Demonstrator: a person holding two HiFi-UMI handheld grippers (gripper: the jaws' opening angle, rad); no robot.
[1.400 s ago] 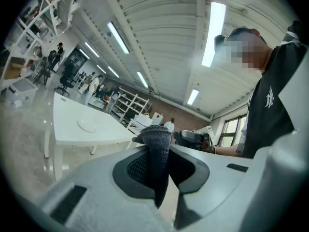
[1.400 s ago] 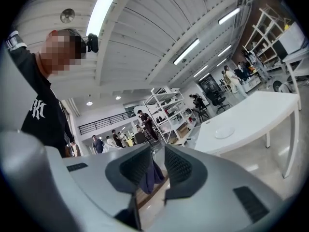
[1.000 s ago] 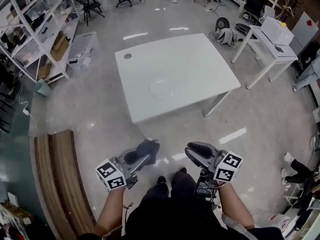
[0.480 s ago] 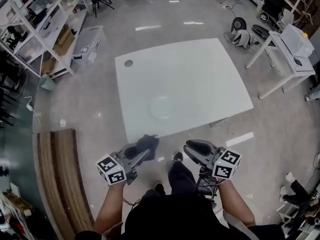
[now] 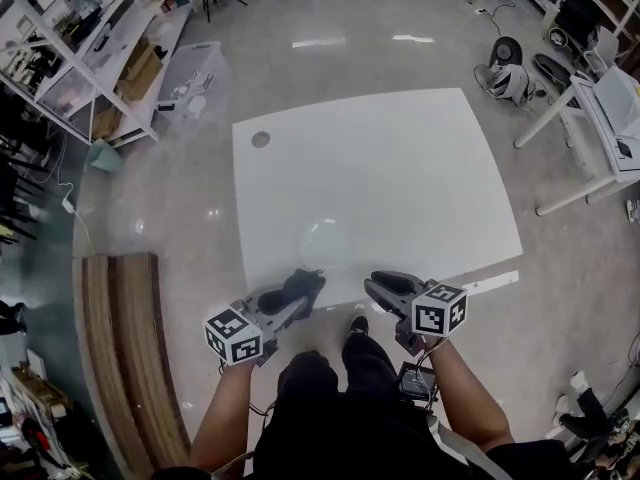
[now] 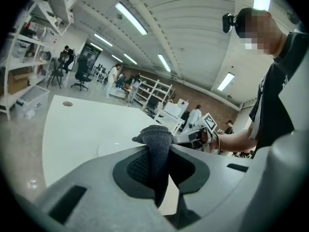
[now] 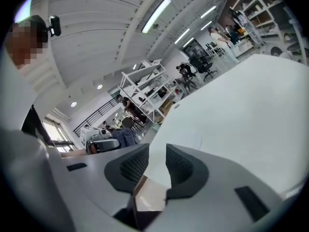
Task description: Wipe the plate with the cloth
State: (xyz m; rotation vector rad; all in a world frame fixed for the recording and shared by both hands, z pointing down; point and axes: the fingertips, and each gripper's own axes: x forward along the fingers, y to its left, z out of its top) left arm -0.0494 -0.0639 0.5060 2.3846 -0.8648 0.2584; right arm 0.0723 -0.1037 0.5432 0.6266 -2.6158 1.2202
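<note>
A clear round plate (image 5: 327, 238) lies near the front edge of the white table (image 5: 400, 168). My left gripper (image 5: 303, 288) hovers at that edge, just short of the plate, shut on a dark grey cloth (image 5: 297, 286). In the left gripper view the cloth (image 6: 155, 151) stands bunched between the jaws, with the plate (image 6: 113, 148) faint behind it. My right gripper (image 5: 377, 287) is level with the left, at the table's front edge. Its jaws stand a narrow gap apart with nothing between them (image 7: 157, 164). The plate (image 7: 187, 138) shows faintly beyond them.
White shelving (image 5: 90, 48) and a plastic crate (image 5: 190, 78) stand at the far left. A wooden bench (image 5: 120, 348) runs along the near left. Another white desk (image 5: 600, 118) is at the right. A round cable hole (image 5: 260, 139) marks the table's far left corner.
The person has walked up to the table, so it now lies much nearer. Both grippers have reached its front edge. The cloth stays held in the left gripper.
</note>
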